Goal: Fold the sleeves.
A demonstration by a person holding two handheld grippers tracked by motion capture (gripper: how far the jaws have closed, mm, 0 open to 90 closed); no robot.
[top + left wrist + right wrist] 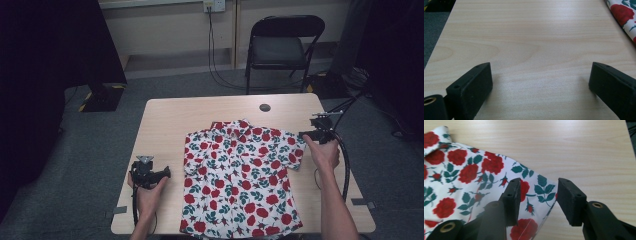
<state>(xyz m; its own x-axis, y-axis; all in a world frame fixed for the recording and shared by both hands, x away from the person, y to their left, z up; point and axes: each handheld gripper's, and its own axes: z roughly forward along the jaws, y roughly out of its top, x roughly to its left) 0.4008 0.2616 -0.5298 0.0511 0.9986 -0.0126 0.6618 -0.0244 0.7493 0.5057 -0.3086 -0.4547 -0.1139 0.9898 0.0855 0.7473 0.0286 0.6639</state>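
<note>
The rose-print shirt (242, 177) is laid flat mid-table, unfolded; the right gripper (537, 195) straddles its far-right sleeve edge, jaws parted, apparently not yet pinching; the left gripper (540, 80) is held open over bare table (524, 37) near the left edge.

White shirt (240, 180) with red roses, green leaves; pale wood-grain table (165, 120); black chair (280, 42)

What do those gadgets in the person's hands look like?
Both are black. The left gripper carries a grey three-cornered plate on top, and a black cable trails from each one. The fingers are thick, flat black blocks with small screw holes and brass-coloured fittings at the base. The forearms are bare, with no sleeves.
</note>
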